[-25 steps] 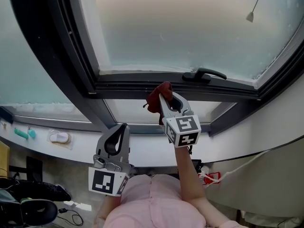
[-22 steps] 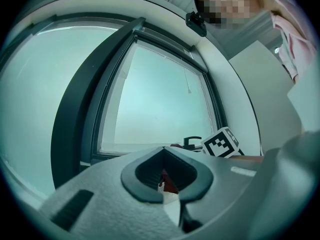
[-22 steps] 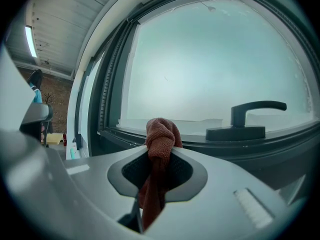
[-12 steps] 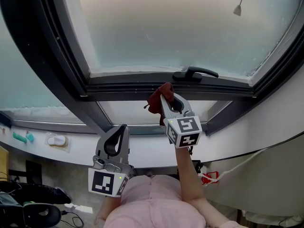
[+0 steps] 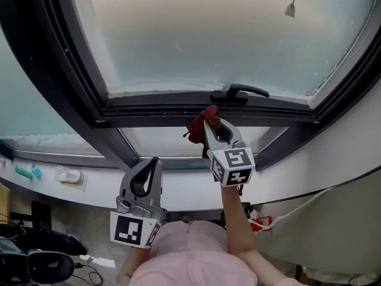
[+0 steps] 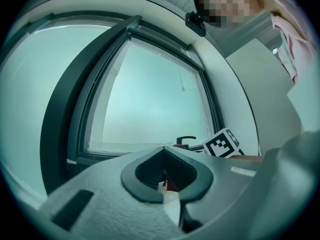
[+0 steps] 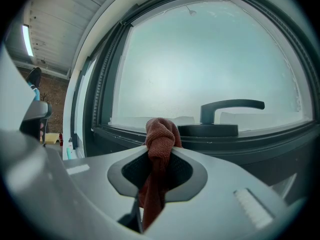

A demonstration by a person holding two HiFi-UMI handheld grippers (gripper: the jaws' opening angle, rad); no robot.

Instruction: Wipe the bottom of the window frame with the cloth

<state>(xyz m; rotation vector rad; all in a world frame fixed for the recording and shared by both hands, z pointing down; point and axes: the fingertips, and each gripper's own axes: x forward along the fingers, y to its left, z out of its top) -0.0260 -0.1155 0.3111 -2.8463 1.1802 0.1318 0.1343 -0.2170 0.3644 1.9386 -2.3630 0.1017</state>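
Right gripper (image 5: 209, 124) pinches the cloth (image 5: 198, 127) near the window frame (image 5: 155, 107), ready to wipe; left gripper (image 5: 156, 159) waits low, fingers (image 5: 152, 173) together.

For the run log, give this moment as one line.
right tool: shut on cloth | cloth: at bottom window frame, beside handle, contact unclear | left tool: shut, empty

Indoor room, type unclear: dark window frame (image 5: 149, 109), frosted glass (image 5: 202, 34), white sill (image 5: 184, 188).
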